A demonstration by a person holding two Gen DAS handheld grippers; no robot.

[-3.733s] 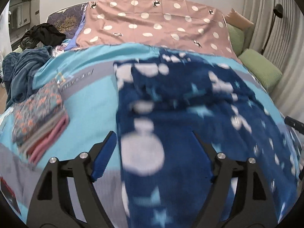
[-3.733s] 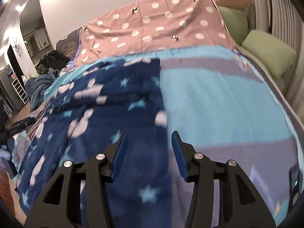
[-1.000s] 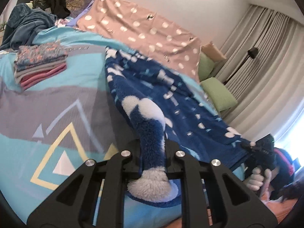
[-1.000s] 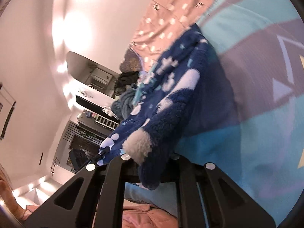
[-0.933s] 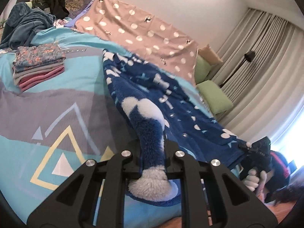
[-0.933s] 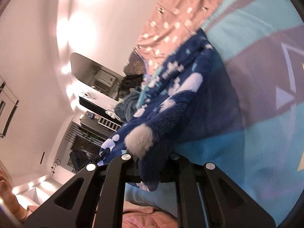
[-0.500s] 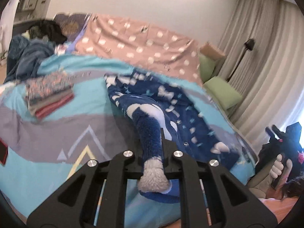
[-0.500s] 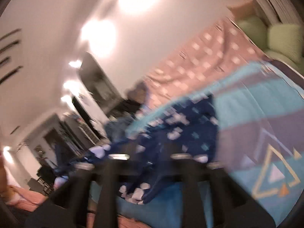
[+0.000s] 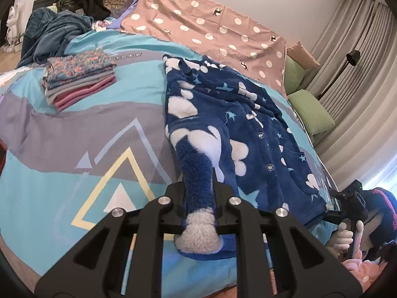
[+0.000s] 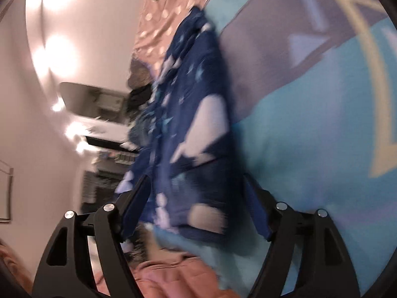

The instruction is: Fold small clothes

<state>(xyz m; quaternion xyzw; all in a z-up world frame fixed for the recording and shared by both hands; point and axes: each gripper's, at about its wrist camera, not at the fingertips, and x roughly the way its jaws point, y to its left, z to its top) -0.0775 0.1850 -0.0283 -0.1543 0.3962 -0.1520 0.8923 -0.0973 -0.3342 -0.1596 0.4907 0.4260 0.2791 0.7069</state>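
Observation:
A navy fleece jacket [image 9: 238, 114] with white clouds, stars and a row of buttons lies spread lengthways on the blue and grey bedspread [image 9: 74, 149]. My left gripper [image 9: 199, 190] is shut on one sleeve just above its white cuff [image 9: 201, 233], which hangs toward the camera. In the blurred right wrist view my right gripper [image 10: 196, 198] has its jaws opening wide. The jacket's hem [image 10: 198, 173] lies loose between the fingers [image 10: 139, 198], and the pads do not press on it. That right gripper [image 9: 352, 198] also shows at the bed's right edge, held by a gloved hand [image 9: 345, 236].
A stack of folded clothes [image 9: 79, 74] sits at the left of the bed, with a heap of dark clothes [image 9: 54, 32] behind it. A pink dotted sheet [image 9: 211, 24] covers the head end. Green pillows [image 9: 310, 114], a floor lamp [image 9: 352, 57] and curtains stand at the right.
The right gripper has let go of the jacket's hem, opened wide and dropped lower. The left gripper keeps its hold on the sleeve; the jacket now lies flatter.

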